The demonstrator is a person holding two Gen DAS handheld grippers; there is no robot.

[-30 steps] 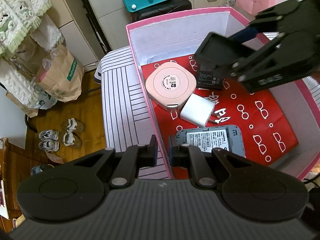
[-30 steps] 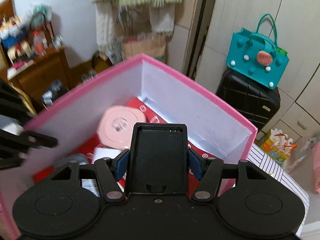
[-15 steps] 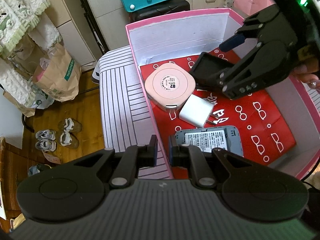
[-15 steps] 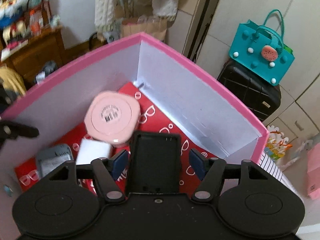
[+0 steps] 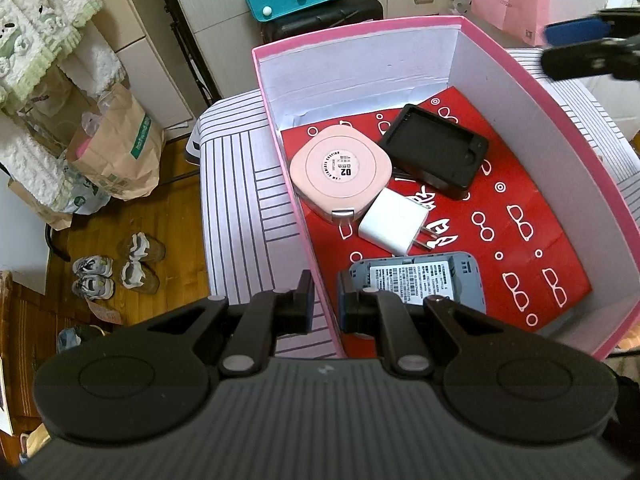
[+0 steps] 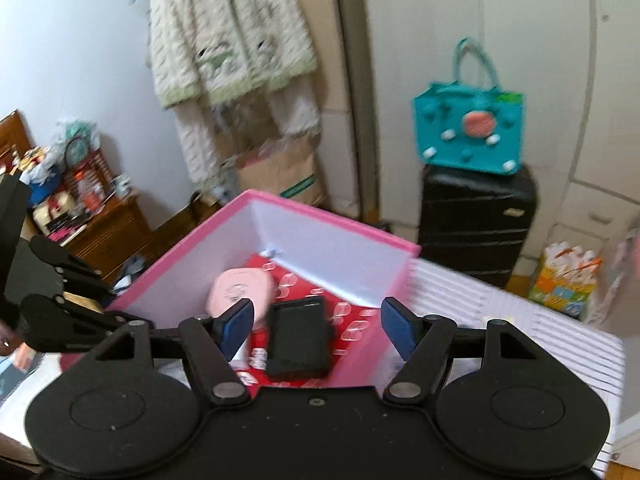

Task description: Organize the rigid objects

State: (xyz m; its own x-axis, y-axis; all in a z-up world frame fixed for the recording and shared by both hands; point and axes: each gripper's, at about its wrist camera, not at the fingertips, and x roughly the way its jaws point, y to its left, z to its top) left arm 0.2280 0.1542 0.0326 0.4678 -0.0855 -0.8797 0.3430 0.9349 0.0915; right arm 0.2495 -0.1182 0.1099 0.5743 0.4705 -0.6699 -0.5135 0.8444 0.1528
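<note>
A pink box with a red patterned floor holds a pink rounded case, a white plug adapter, a grey device with a label, and a black charging cradle. My left gripper is shut on the box's near left wall, one finger on each side. My right gripper hovers above the box's right rim with its jaws opening and nothing between them; the cradle lies below it on the box floor. In the left wrist view, the right gripper shows at the top right.
The box stands on a striped cloth. Behind it are a black suitcase with a teal bag on top. A paper bag and shoes lie on the wooden floor at the left.
My right gripper let go of the black cradle, which now lies in the box beside the pink case. It then drew back up and right. The left gripper stayed put.
</note>
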